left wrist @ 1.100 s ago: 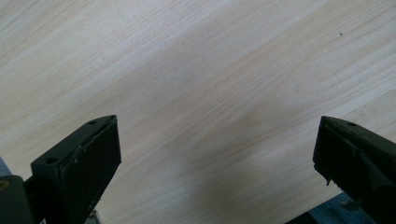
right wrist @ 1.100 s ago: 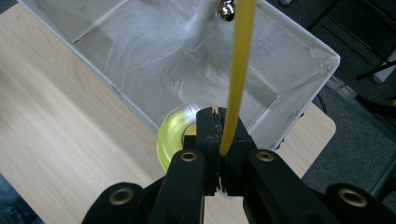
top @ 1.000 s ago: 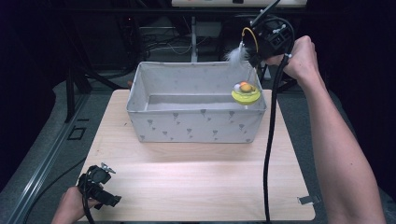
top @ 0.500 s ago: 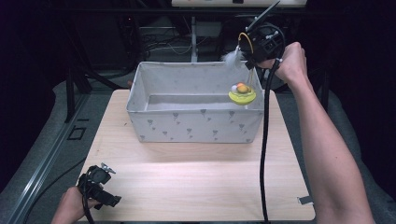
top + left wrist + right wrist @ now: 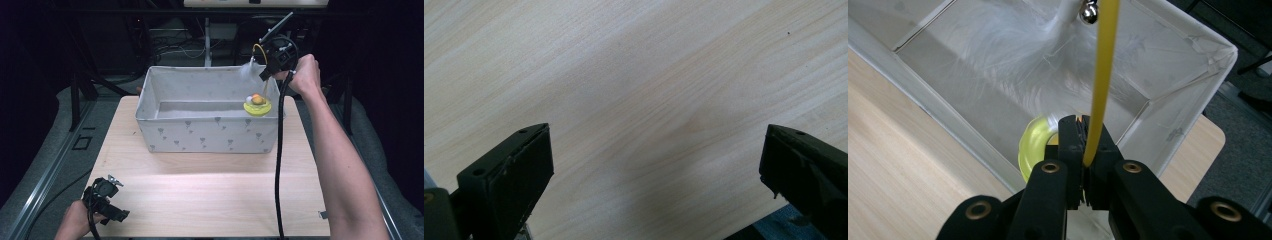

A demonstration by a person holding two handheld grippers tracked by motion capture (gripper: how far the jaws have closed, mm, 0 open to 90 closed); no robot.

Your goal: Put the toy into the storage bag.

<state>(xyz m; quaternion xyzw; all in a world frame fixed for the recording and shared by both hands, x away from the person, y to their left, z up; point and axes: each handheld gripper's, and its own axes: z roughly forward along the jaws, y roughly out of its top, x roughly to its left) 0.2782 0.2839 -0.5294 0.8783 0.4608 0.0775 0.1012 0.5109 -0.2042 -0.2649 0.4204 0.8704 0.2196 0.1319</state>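
A toy on a thin yellow rod (image 5: 1103, 75) hangs from my right gripper (image 5: 1082, 122), whose jaws are shut on the rod. A white feather tuft (image 5: 247, 70) and a small silver bell (image 5: 1089, 11) sit at the rod's far end. The toy's round yellow base (image 5: 257, 106), topped with orange, hangs at the right end of the grey fabric bin (image 5: 200, 137), just inside its rim. In the high view my right gripper (image 5: 267, 67) is above the bin's far right corner. At the table's front left corner my left gripper (image 5: 116, 199) stands open over bare wood (image 5: 634, 100).
The bin stands at the back middle of the light wooden table (image 5: 200, 190). A black cable (image 5: 278, 150) hangs from the right gripper across the table's right side. Dark frames and cables lie behind the table.
My right hand has sunk and shifted a little left, bringing the toy's yellow base lower at the bin's right end. The left gripper has not moved.
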